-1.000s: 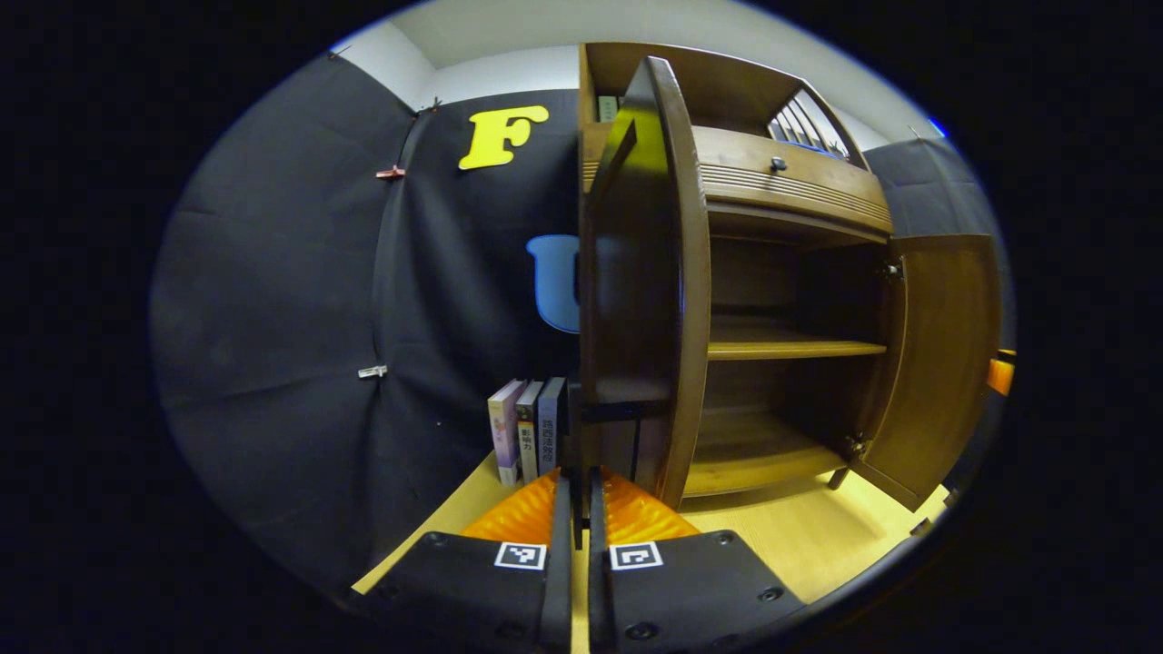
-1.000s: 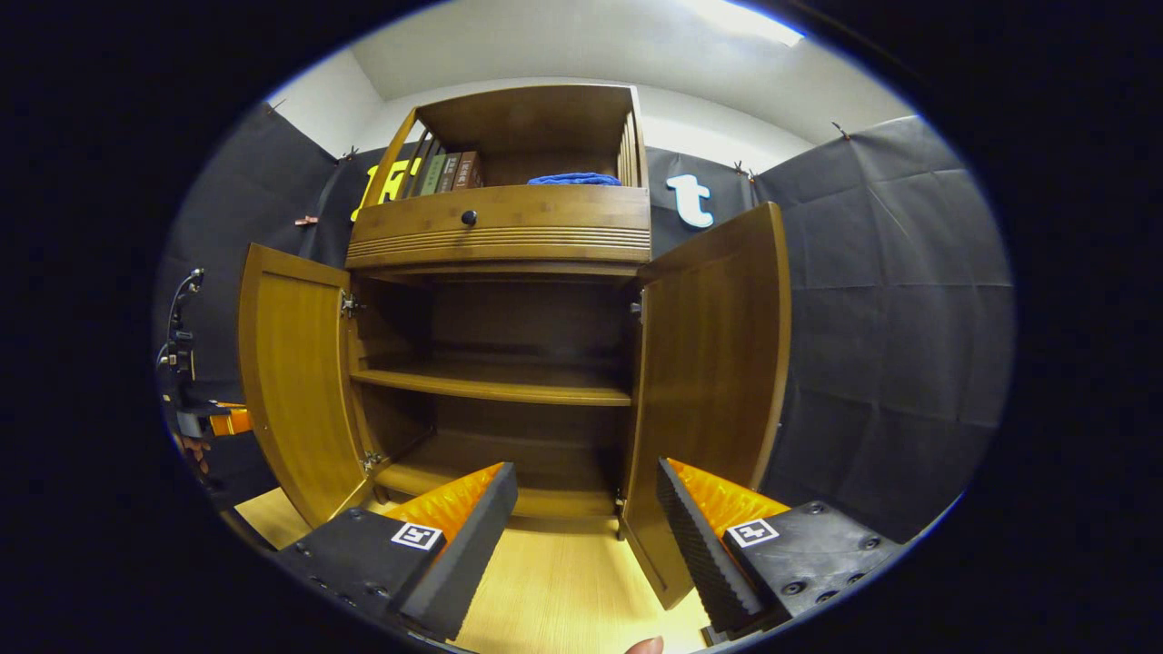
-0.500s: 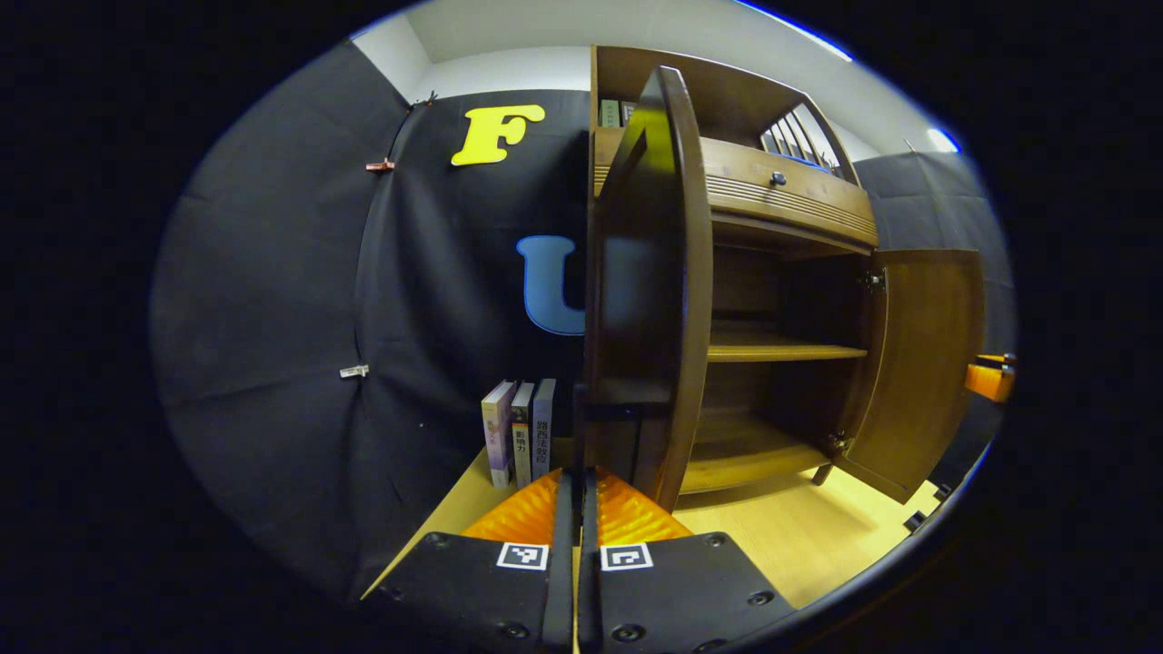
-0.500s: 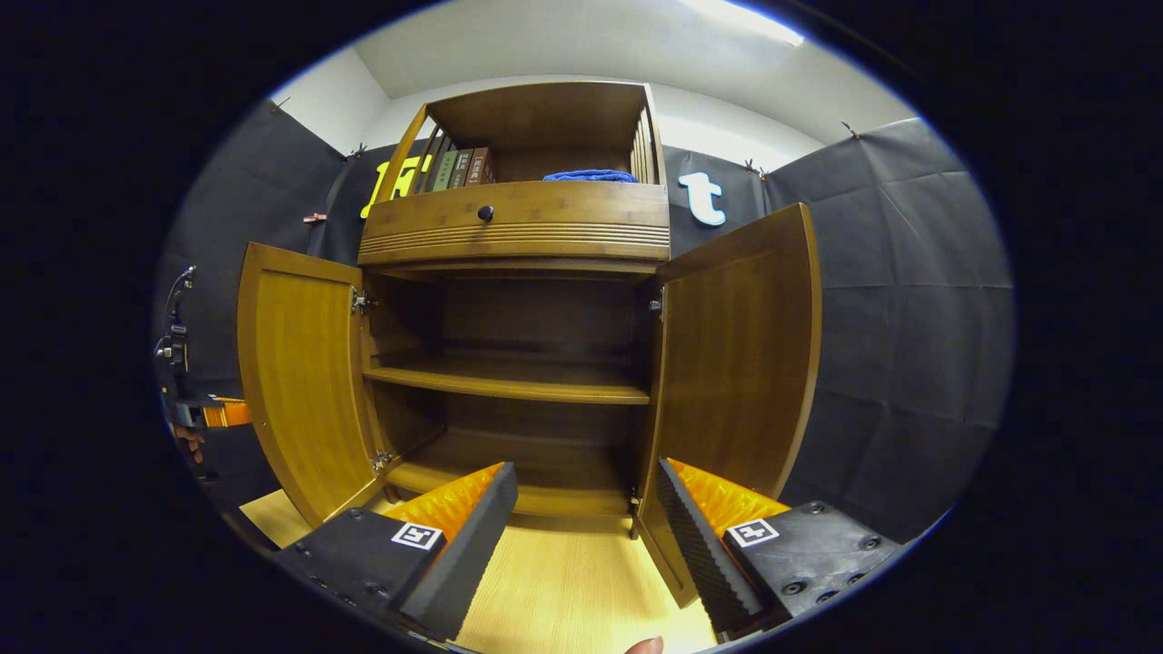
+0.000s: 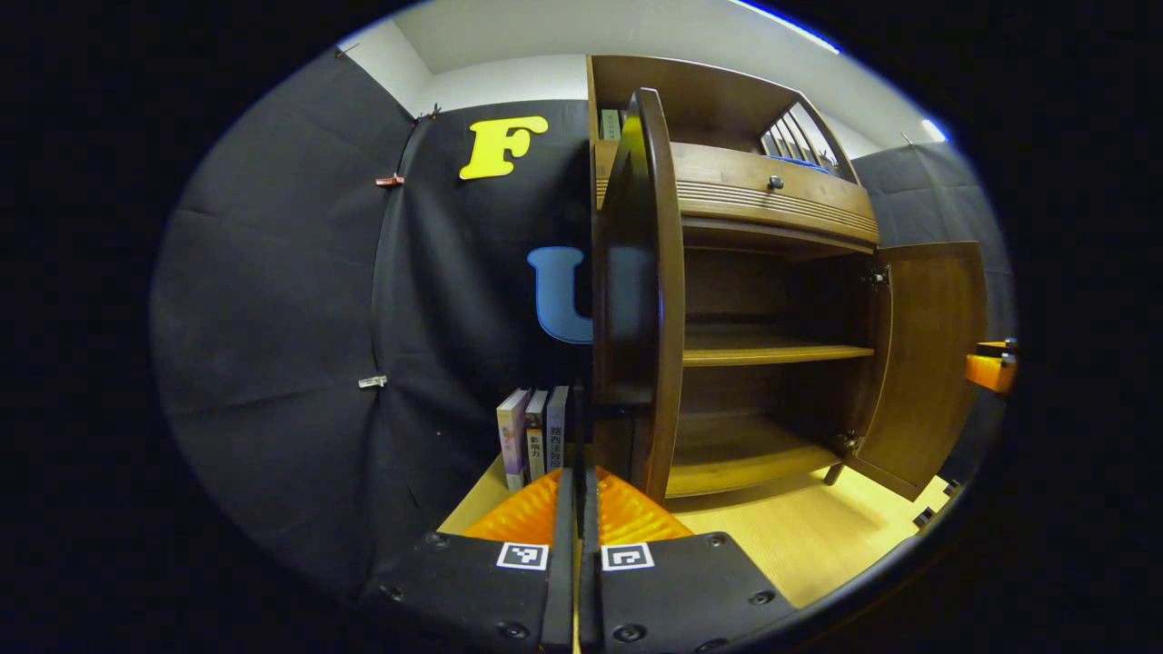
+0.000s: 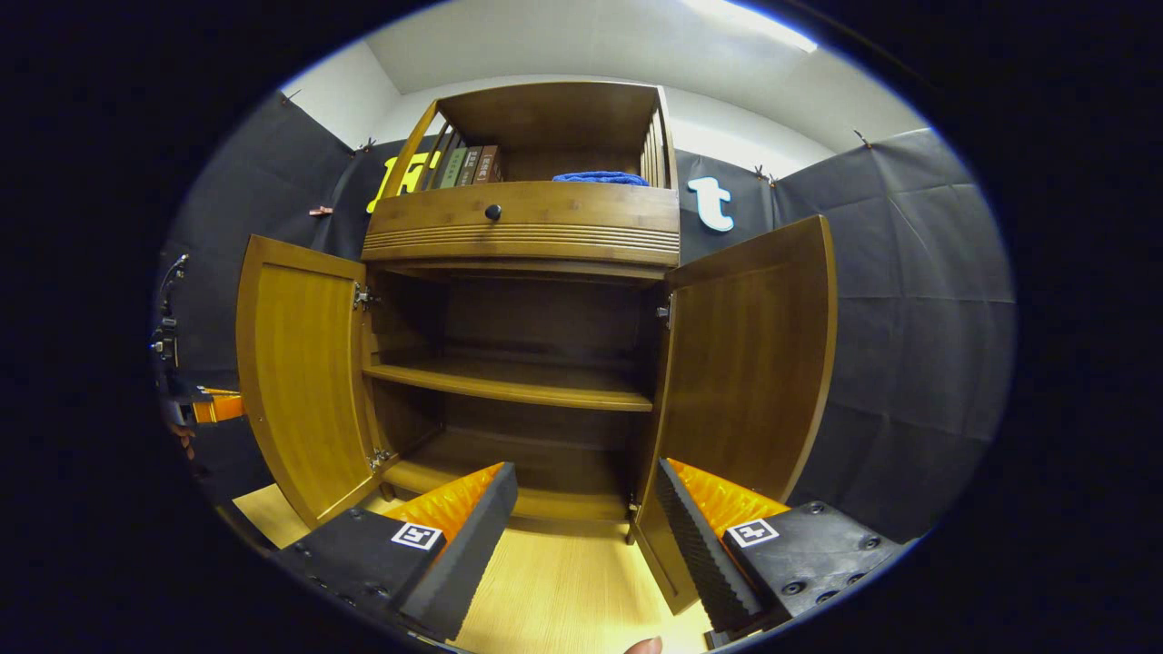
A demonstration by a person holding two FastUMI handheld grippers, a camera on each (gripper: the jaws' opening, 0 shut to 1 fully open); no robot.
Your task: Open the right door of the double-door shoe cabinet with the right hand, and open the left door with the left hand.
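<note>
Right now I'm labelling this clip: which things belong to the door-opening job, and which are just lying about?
Job:
left door, open
right door, open
left gripper, shut
right gripper, open

Lying about:
floor books
top-shelf books
blue cloth
drawer knob

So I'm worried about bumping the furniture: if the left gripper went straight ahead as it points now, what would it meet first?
Most likely the left door, seen nearly edge-on right ahead of the shut left gripper. Depth is hard to judge, and it may already be touching the door's lower part.
</note>
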